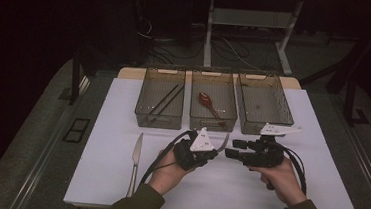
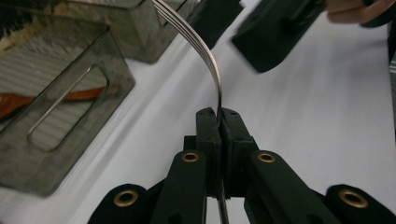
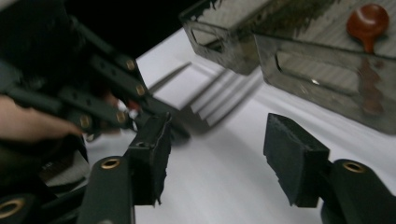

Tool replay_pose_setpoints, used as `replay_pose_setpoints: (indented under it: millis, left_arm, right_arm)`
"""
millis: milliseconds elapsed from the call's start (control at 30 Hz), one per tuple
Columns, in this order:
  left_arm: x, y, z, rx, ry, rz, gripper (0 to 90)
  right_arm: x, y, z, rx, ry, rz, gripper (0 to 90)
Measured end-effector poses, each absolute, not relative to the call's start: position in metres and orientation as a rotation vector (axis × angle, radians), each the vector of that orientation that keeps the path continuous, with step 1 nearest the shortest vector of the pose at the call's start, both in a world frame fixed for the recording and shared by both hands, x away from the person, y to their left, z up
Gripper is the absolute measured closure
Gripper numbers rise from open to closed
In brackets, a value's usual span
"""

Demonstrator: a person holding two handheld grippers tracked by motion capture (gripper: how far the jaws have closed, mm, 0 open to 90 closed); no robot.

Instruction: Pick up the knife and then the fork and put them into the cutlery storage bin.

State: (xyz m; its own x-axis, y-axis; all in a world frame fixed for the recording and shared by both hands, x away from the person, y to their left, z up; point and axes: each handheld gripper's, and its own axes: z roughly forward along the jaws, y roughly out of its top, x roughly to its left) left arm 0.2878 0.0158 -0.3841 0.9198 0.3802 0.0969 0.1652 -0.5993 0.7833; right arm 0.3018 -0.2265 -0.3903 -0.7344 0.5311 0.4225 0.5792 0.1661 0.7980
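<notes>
My left gripper (image 1: 215, 152) is shut on the handle of a metal fork (image 2: 205, 51), whose curved tines rise up and away from its jaws. In the high view the fork (image 1: 224, 142) points up between the two grippers, just above the white table (image 1: 117, 179). My right gripper (image 1: 230, 149) faces the left one from the right, its jaws open. In the right gripper view the blurred fork tines (image 3: 219, 105) lie beyond the open jaws of the right gripper (image 3: 217, 154), with no pad touching them.
Three clear bins stand in a row at the back: the left bin (image 1: 146, 94) holds dark chopsticks (image 1: 166, 99), the middle bin (image 1: 196, 108) a red-brown spoon (image 1: 208, 101), and the right bin (image 1: 286, 110). A table knife (image 1: 136, 156) lies at the left front.
</notes>
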Motion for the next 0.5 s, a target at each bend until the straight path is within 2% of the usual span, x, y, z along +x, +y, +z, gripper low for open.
replay_pose_setpoints:
  millis: [133, 367, 500]
  left_arm:
    - [0.289, 0.011, -0.383, 2.179, 0.360, 0.322, 86.9]
    - [0.296, 0.010, -0.384, 2.125, 0.383, 0.262, 86.6]
    - [0.299, 0.011, -0.382, 2.098, 0.376, 0.239, 86.2]
  right_arm:
    - [0.309, -0.222, -0.387, -1.126, -2.303, -1.681, 48.6]
    - [0.311, -0.220, -0.378, -1.081, -2.216, -1.760, 64.6]
    - [0.311, -0.218, -0.372, -1.049, -2.213, -1.785, 68.5]
